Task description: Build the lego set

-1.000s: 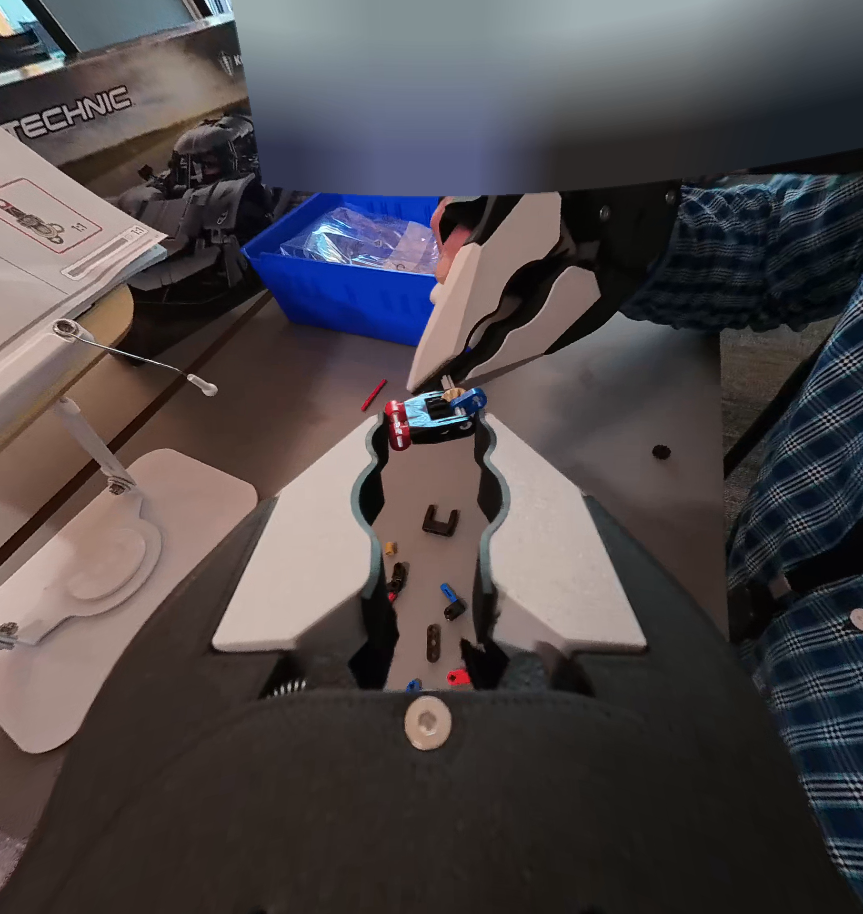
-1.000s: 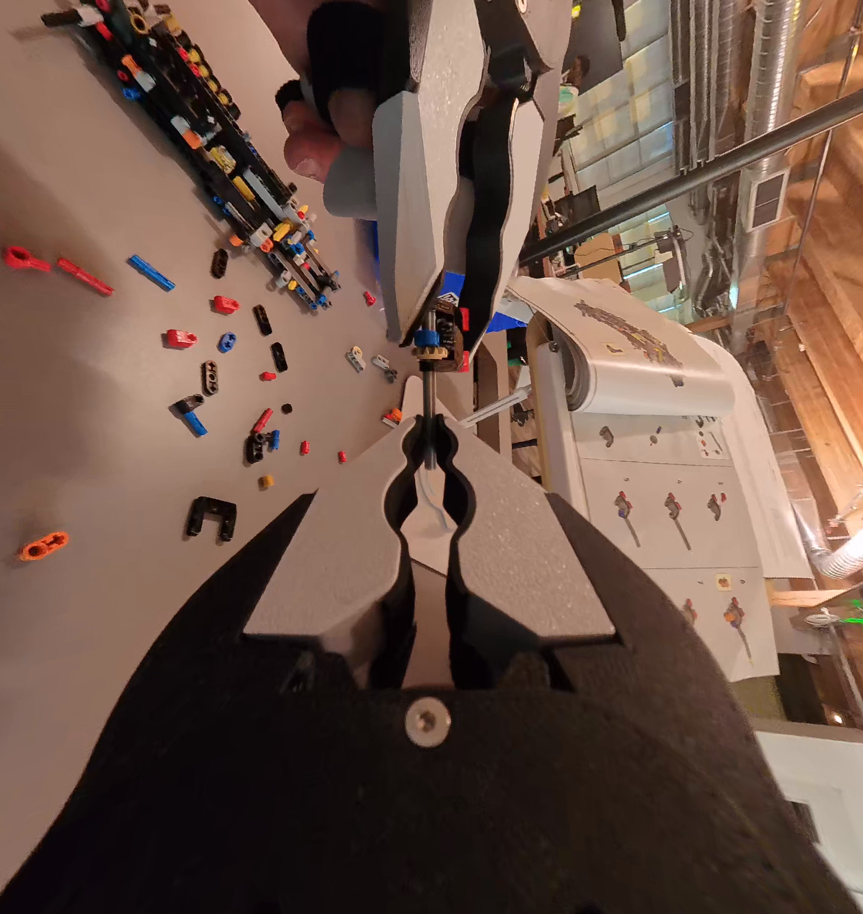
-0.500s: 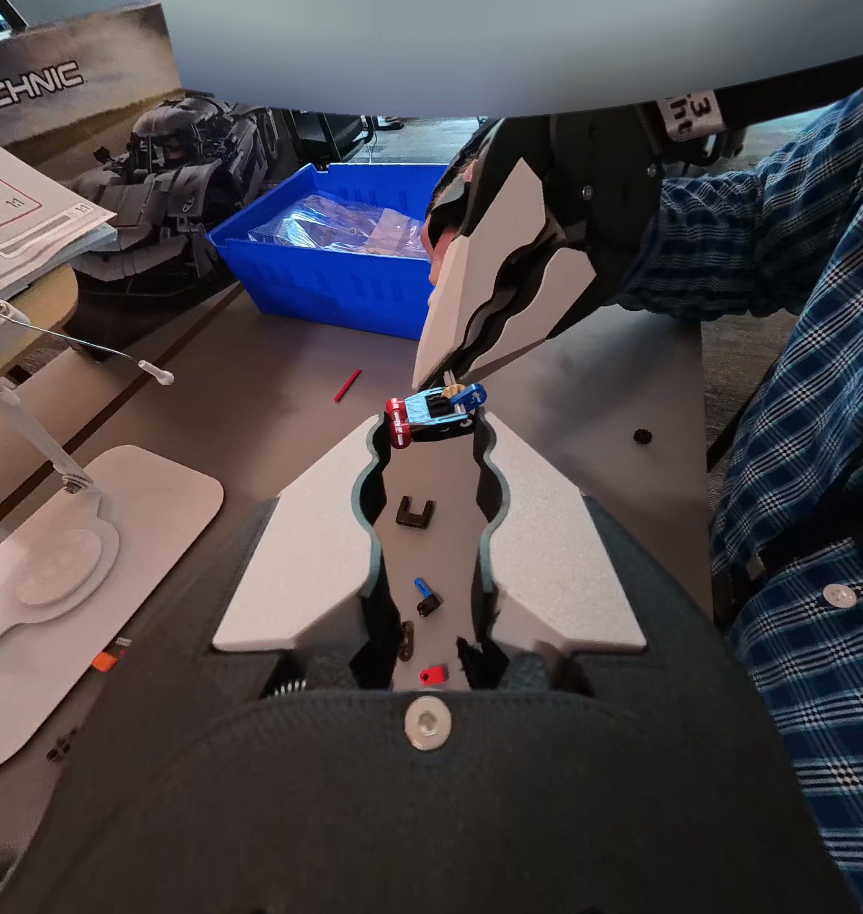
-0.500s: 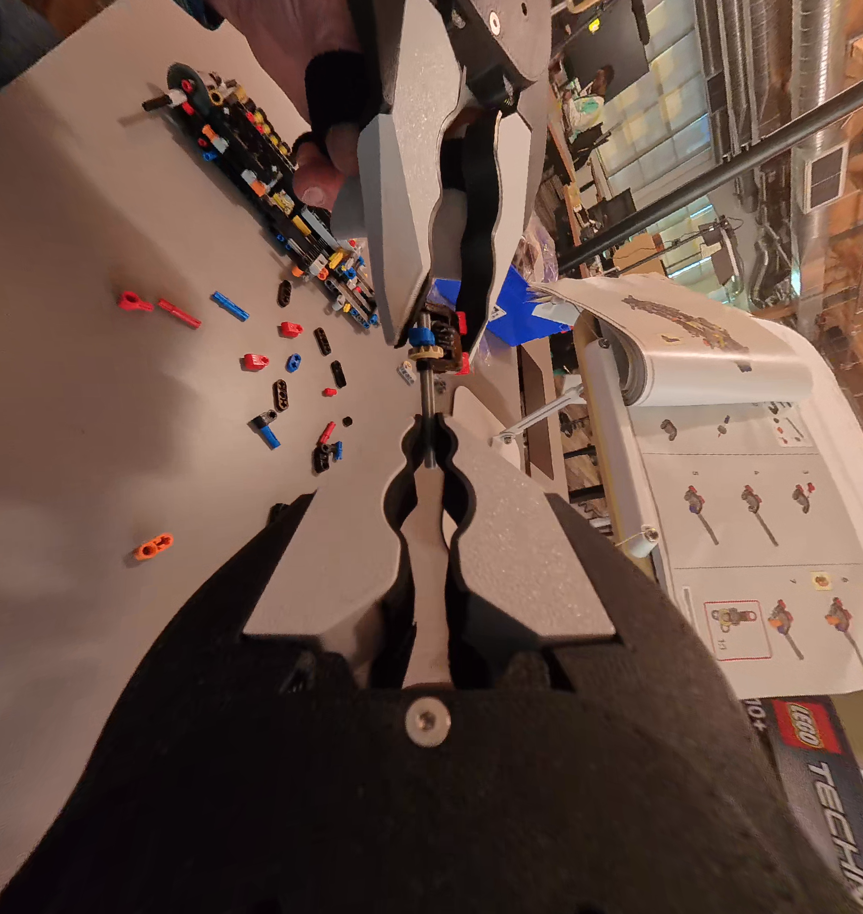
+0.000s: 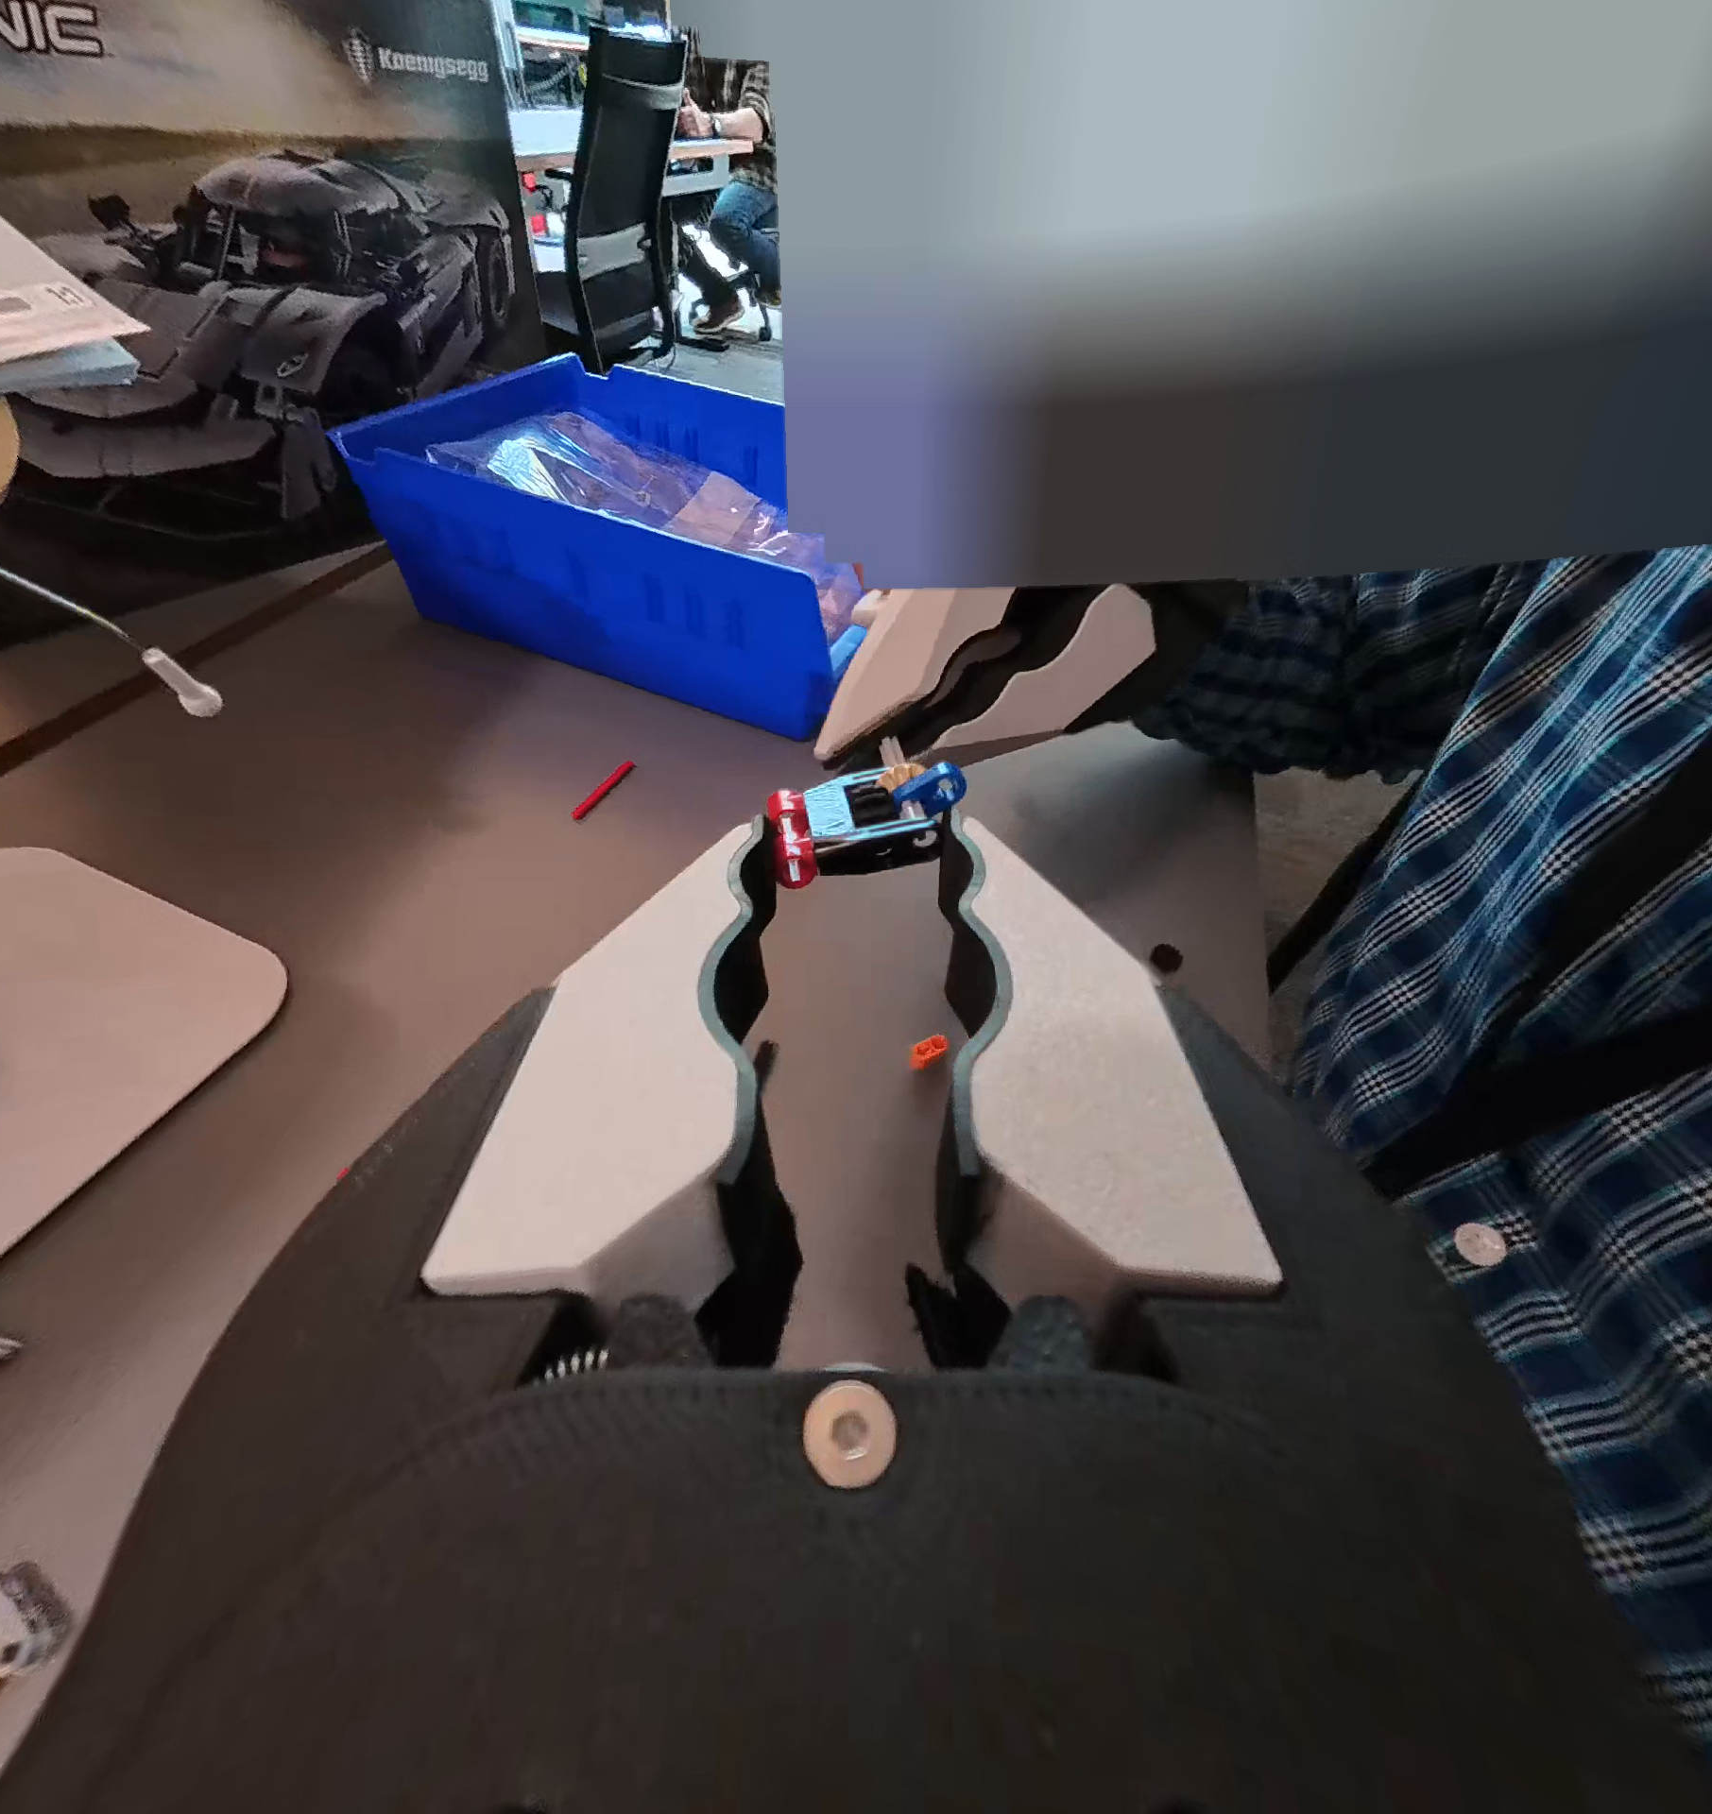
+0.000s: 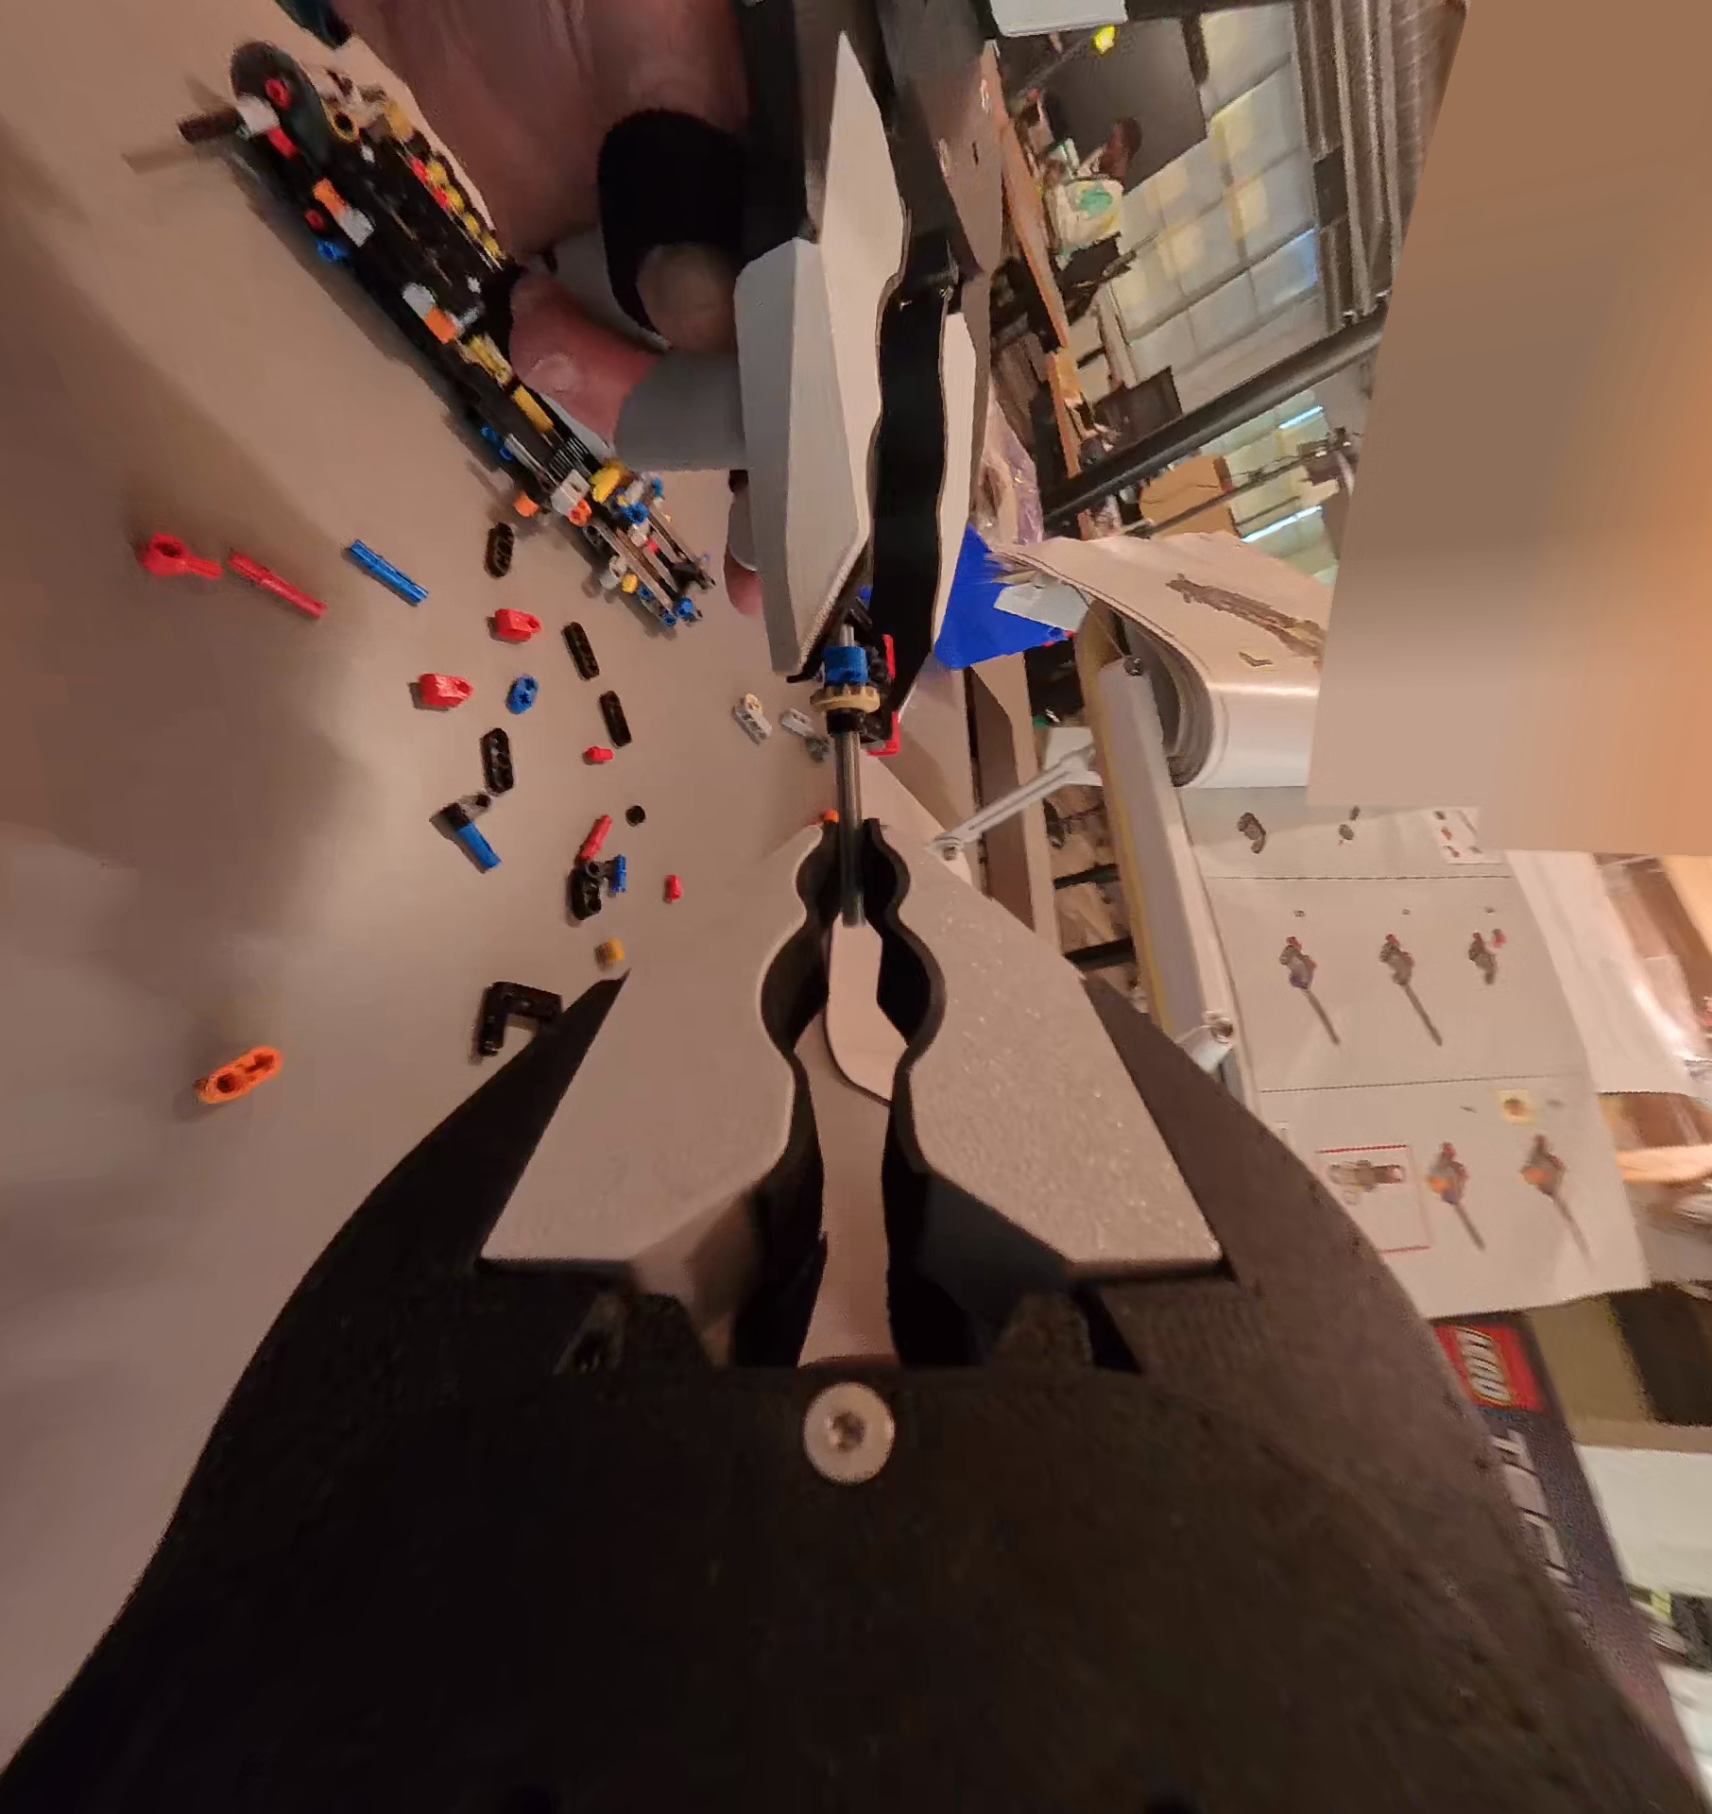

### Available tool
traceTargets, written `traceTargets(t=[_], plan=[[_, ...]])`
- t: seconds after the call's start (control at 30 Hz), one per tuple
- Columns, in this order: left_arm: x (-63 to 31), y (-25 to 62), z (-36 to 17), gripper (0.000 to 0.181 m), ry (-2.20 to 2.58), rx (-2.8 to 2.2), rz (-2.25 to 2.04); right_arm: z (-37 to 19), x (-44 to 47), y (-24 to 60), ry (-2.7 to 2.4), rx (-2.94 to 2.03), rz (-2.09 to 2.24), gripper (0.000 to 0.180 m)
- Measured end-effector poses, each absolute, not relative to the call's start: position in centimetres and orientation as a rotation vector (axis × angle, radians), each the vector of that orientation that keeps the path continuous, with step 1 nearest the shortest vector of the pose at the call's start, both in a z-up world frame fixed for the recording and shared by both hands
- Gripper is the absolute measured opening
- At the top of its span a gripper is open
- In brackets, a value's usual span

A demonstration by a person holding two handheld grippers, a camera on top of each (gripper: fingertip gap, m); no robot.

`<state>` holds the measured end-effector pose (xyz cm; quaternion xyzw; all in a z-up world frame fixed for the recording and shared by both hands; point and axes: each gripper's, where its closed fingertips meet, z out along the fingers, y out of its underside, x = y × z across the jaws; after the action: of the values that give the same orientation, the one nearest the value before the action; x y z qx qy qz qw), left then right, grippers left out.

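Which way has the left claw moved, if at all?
Yes, the left claw went rightward: in its own view the thin red rod and the blue plastic bin have slid left, and the small orange piece now shows between its fingers.

Loose lego pieces (image 6: 499, 761) are scattered on the table (image 6: 96, 883); a long assembly (image 6: 459, 334) lies behind them.

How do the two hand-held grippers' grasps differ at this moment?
The left hand-held gripper clamps the small blue, black and red lego subassembly across a wide gap; the right hand-held gripper pinches the thin grey axle with fingers nearly together. Both are shut on one joined piece, held above the table.
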<state>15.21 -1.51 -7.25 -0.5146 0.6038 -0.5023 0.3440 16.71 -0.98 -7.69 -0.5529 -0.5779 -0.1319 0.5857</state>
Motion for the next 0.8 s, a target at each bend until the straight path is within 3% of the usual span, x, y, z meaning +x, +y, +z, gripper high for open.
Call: traceTargets(t=[0.8], plan=[[15.1,-2.4,-7.4,0.031,1.637,-1.271,-1.177,-8.0,16.7,-2.2,-1.302,-1.396,-0.154,0.001]])
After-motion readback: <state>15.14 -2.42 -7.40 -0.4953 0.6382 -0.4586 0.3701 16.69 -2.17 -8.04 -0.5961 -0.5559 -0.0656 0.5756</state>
